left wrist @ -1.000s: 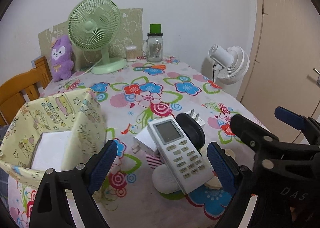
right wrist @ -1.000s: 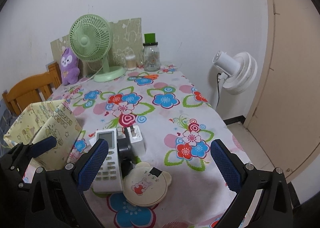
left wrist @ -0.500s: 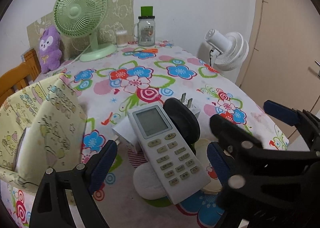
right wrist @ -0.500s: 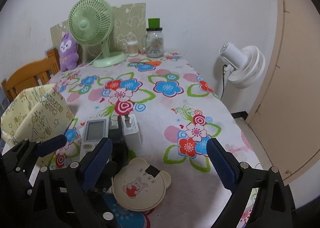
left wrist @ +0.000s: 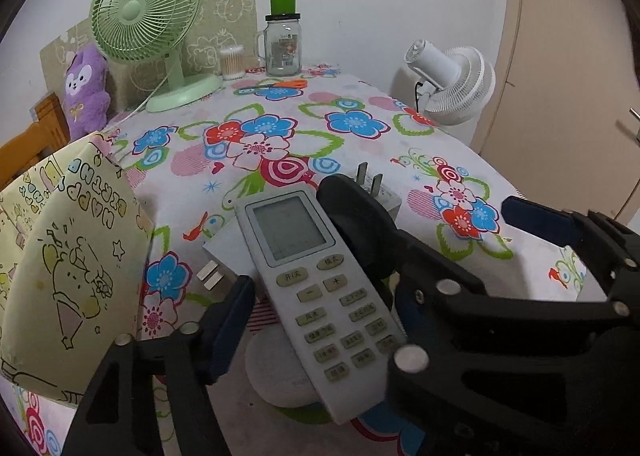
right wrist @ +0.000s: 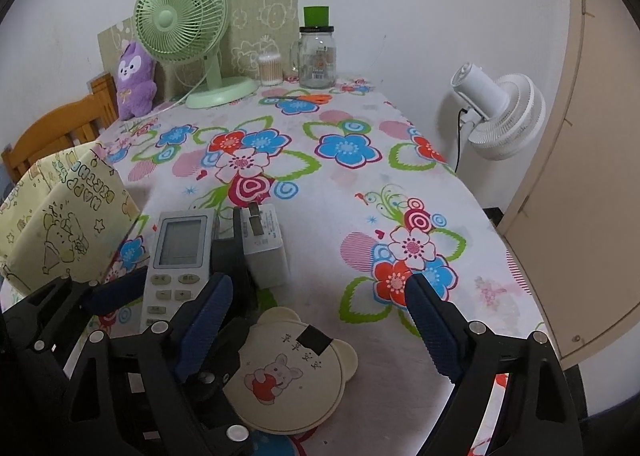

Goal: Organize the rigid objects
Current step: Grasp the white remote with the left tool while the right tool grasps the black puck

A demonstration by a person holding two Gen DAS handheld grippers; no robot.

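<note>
My left tongs point(left wrist: 316, 320) are closing with the remote point(left wrist: 316, 288) between them, pads not yet pressing, so I can lift it off the pile. My right tongs point(right wrist: 316, 320) are narrowing too but stand spread over the bear-shaped disc point(right wrist: 292, 376), nothing pinched. The remote is a pale grey slab with a blank screen and rows of buttons, lying tilted across a charger point(right wrist: 266, 248) near the table's point(right wrist: 320, 183) near edge. The yellow basket point(left wrist: 60, 256) sits at the left edge to take it.
</note>
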